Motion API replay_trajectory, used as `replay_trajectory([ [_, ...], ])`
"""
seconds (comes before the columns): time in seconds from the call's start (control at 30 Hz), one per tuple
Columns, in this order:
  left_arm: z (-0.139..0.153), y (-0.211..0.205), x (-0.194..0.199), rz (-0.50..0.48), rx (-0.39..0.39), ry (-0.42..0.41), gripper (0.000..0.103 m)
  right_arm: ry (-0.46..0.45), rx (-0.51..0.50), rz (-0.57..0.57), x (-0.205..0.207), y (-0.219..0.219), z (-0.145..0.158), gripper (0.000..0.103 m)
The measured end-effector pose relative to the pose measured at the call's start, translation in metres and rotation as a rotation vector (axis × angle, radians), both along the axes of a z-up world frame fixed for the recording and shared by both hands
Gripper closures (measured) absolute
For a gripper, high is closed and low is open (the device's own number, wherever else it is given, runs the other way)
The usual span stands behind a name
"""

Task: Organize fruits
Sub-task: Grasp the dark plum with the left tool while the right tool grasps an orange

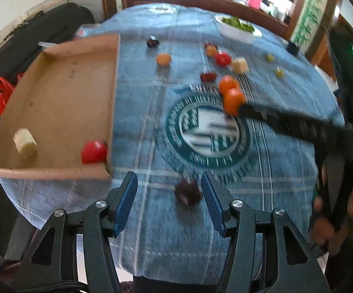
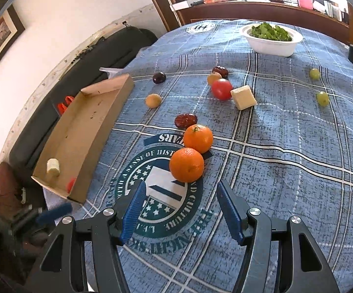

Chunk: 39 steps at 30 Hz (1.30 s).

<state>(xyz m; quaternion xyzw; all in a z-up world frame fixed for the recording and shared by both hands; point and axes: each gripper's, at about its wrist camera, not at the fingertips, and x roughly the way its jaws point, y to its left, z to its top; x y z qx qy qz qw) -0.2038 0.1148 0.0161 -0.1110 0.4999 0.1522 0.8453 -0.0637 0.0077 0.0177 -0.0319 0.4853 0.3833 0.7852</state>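
A blue plaid tablecloth (image 2: 286, 171) covers a table scattered with fruit, and a shallow cardboard tray (image 1: 61, 92) sits at its left side.

The left gripper (image 1: 169, 183) points steeply down with its blue-padded jaws spread and nothing held. A dark plum (image 1: 188, 192) lies on the cloth between them, close to the right pad; whether it touches is blurred. To do this step well, the plum should probably be centred between the pads before they close gently, since round fruit rolls on soft cloth.

The right gripper (image 2: 178, 193) hangs with released, empty jaws just short of the nearer orange (image 2: 186, 164). The second orange (image 2: 198, 138) touches the first, so it may be nudged in a grasp.

Counted in the right wrist view:
- Two oranges.
- One red tomato (image 2: 221, 89) on the cloth.
- Two small yellow-orange fruits (image 2: 153, 100).
- Two wrinkled red dates (image 2: 185, 120).
- One dark plum (image 2: 159, 77) farther off.
- Two green grapes (image 2: 322, 98).
- One pale cube (image 2: 243, 97).
- One white bowl (image 2: 271, 44) of greens.

Inside the tray lie one red tomato (image 1: 93, 151) and one pale chunk (image 1: 25, 142).
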Motion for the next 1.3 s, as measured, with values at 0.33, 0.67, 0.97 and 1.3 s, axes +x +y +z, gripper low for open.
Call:
replay_trajectory([
  [0.33, -0.025, -0.004, 0.007, -0.003, -0.019, 0.043, 0.050, -0.020, -0.079, -0.008, 0.018, 0.031, -0.024, 0.050],
  [0.67, -0.020, -0.024, 0.010, -0.062, 0.116, 0.031, 0.079, -0.045, -0.064, 0.014, 0.008, 0.027, -0.015, 0.067],
  [0.97, 0.013, -0.007, 0.019, 0.011, 0.160, -0.037, 0.079, -0.081, 0.004, 0.011, -0.004, 0.008, 0.022, 0.067],
  [1.3, 0.037, 0.020, 0.017, 0.088, 0.195, -0.094, 0.079, -0.076, 0.023, 0.028, -0.014, 0.009, 0.031, 0.067],
])
